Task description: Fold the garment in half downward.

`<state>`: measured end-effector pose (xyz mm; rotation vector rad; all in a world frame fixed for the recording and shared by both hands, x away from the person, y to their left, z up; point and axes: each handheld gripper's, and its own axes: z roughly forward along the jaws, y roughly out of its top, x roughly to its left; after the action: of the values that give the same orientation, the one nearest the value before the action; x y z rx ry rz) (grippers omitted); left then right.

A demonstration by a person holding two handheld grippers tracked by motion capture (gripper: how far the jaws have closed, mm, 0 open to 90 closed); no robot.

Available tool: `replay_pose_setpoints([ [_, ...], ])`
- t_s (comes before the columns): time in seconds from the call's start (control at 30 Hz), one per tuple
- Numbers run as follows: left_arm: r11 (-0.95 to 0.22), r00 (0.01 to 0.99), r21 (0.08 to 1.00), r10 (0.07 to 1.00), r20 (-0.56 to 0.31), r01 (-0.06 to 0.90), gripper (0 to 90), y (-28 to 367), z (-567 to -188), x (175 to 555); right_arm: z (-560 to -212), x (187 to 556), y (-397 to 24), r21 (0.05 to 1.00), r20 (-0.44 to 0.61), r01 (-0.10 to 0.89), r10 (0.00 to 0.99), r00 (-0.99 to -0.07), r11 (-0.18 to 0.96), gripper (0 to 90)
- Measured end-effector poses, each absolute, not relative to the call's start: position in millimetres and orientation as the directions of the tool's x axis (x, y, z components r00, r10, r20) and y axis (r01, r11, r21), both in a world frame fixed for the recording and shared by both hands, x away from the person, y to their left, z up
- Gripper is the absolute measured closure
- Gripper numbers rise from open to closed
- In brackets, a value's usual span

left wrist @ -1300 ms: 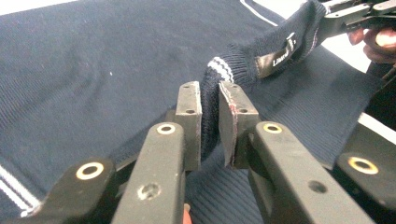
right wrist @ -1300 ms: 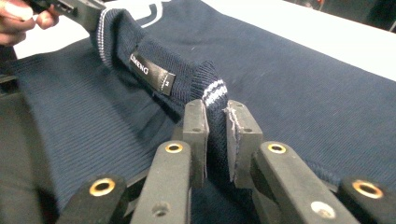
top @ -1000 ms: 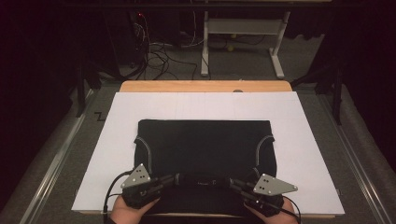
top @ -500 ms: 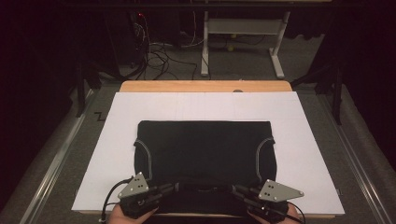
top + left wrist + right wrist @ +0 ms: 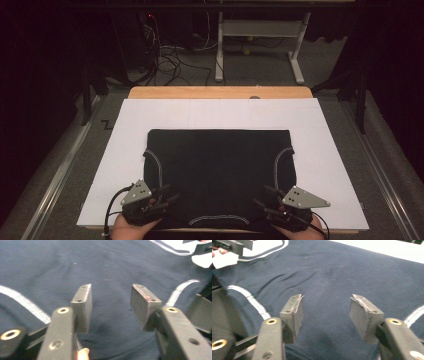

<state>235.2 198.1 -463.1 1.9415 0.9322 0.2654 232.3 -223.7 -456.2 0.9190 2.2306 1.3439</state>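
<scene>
A dark room surrounds a wooden worktop (image 5: 220, 92) covered by a white sheet (image 5: 330, 150), with a desk frame (image 5: 257, 35) and a tangle of cables (image 5: 170, 57) on the floor behind it. A dark garment (image 5: 217, 172) with pale piping lies flat in the middle of the sheet, its near hem at the person's edge of the worktop.

The left hand-held gripper (image 5: 162, 195) sits over the near left corner of the garment, and the right hand-held gripper (image 5: 265, 197) over the near right corner. In the left gripper view the left one (image 5: 111, 293) has its jaws spread with only cloth beneath, pinching nothing; in the right gripper view the right one (image 5: 325, 303) is likewise spread above the fabric, empty.

The work looks to be taking the near edge at both corners, probably to fold or lift. The likely fault is a grab that catches only the top layer, or catches unevenly, so one corner drags and the cloth bunches or skews. Closing too far in from the hem could raise a ridge instead of a clean edge. The white sheet might also be nipped along with the cloth and pulled askew.

Nothing stands on the sheet around the garment, so the far side is free; the desk frame and cables are well apart from it.
</scene>
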Motion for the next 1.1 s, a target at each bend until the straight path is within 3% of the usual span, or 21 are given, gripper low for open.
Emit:
replay_pose_setpoints([
  [0.37,-0.236,0.607,0.815,0.776,-0.17,0.529,23.8,227,-467,254,-460,245,-239,0.88,0.015,0.386,0.796,-0.605,0.277,17.0],
  [0.53,-0.211,0.585,0.816,0.79,-0.182,0.538,14.2,241,-465,259,-460,249,-246,0.884,0.026,0.396,0.82,-0.572,0.249,10.3],
  [0.77,-0.171,0.556,0.821,0.807,-0.202,0.545,9.0,260,-464,265,-462,257,-258,0.883,0.037,0.415,0.849,-0.527,0.219,3.5],
  [0.87,-0.163,0.55,0.803,0.803,-0.23,0.573,0.0,266,-468,271,-463,261,-262,0.879,0.043,0.427,0.855,-0.516,0.214,0.0],
  [1.1,-0.167,0.543,0.83,0.819,-0.184,0.533,0.0,266,-465,272,-465,266,-264,0.872,0.034,0.437,0.864,-0.502,0.22,0.0],
])
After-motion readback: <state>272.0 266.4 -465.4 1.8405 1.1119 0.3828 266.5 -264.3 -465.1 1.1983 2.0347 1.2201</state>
